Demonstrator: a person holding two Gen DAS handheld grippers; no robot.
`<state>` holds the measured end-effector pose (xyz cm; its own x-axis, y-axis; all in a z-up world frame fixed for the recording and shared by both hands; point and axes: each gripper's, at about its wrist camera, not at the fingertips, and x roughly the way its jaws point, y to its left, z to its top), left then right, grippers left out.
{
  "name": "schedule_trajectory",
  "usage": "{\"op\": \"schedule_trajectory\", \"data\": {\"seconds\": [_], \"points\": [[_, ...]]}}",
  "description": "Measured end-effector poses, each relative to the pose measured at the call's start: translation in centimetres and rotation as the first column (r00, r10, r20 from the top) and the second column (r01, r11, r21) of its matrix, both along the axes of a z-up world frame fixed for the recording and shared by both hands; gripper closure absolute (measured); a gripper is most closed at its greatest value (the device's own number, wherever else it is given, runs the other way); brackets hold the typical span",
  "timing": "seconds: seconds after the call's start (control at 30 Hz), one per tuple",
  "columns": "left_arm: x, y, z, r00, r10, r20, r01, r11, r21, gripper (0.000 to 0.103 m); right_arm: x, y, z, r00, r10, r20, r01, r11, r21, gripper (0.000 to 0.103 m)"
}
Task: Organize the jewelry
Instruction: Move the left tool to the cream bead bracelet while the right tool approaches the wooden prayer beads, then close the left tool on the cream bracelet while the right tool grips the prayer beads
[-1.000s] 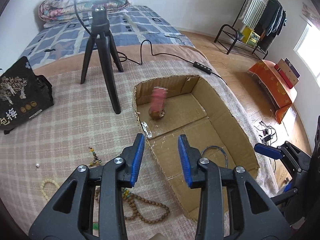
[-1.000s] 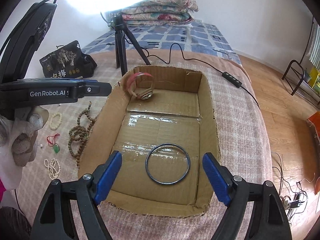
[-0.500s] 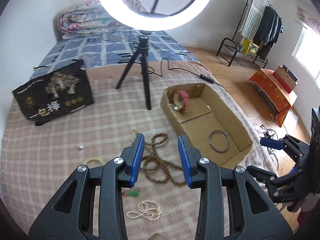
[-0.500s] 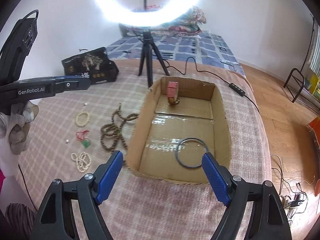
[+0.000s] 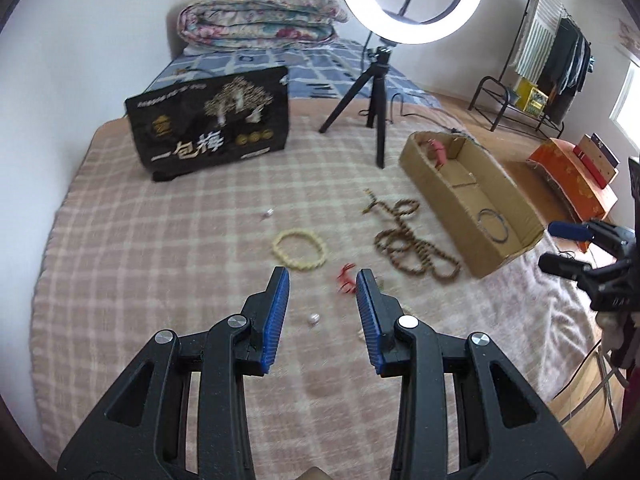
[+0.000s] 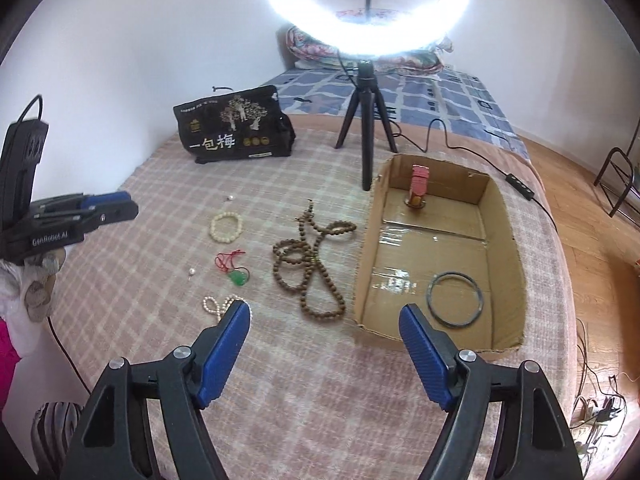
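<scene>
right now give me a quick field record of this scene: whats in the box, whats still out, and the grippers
in box: cardboard box holds dark ring bangle and red bracelet
still on blanket: brown bead necklace, cream bead bracelet, green pendant on red cord, pearl strand, loose pearl
left gripper: jaws empty, apart
right gripper: jaws empty, closing

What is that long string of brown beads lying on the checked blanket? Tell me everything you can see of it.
The long brown bead strand looks like round wooden beads on one cord, dull brown. It lies loose and flat on the pink checked blanket, tangled into several overlapping loops, with a thin tail end pointing towards the tripod. It sits just beside the open cardboard box, outside it. Neither gripper touches it; only the blanket does.
</scene>
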<state>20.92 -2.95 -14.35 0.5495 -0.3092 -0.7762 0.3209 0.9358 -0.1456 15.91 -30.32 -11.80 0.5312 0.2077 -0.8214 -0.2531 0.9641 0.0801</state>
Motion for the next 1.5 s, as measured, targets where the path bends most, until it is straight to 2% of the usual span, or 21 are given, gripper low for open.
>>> {"op": "schedule_trajectory", "data": {"seconds": [0.27,0.57,0.77,1.0,1.2,1.5], "points": [[0.7,2.9,-3.1,0.997,0.045,-0.062,-0.046,0.999,-0.013,0.068,2.3,2.9,-2.1,0.998,0.046,-0.042,-0.047,0.999,-0.023,0.028],[3.0,3.0,-5.4,0.993,0.045,-0.110,-0.049,0.998,-0.038,0.068,6.0,5.5,-4.9,0.989,0.106,-0.104,-0.112,0.992,-0.054,0.034],[5.1,2.6,-6.9,0.989,0.040,-0.142,-0.047,0.998,-0.049,0.068,8.3,7.1,-6.9,0.971,0.182,-0.153,-0.196,0.977,-0.079,0.039],[7.5,2.1,-8.9,0.980,0.049,-0.193,-0.064,0.995,-0.073,0.068,10.0,8.7,-8.8,0.941,0.268,-0.209,-0.298,0.946,-0.130,0.039],[8.6,1.7,-9.6,0.978,0.044,-0.206,-0.061,0.995,-0.078,0.068,12.0,9.1,-10.3,0.924,0.282,-0.257,-0.330,0.929,-0.166,0.039],[10.5,0.7,-10.6,0.969,0.040,-0.242,-0.061,0.995,-0.081,0.068,14.3,9.4,-12.2,0.904,0.276,-0.328,-0.338,0.930,-0.148,0.039]]}}
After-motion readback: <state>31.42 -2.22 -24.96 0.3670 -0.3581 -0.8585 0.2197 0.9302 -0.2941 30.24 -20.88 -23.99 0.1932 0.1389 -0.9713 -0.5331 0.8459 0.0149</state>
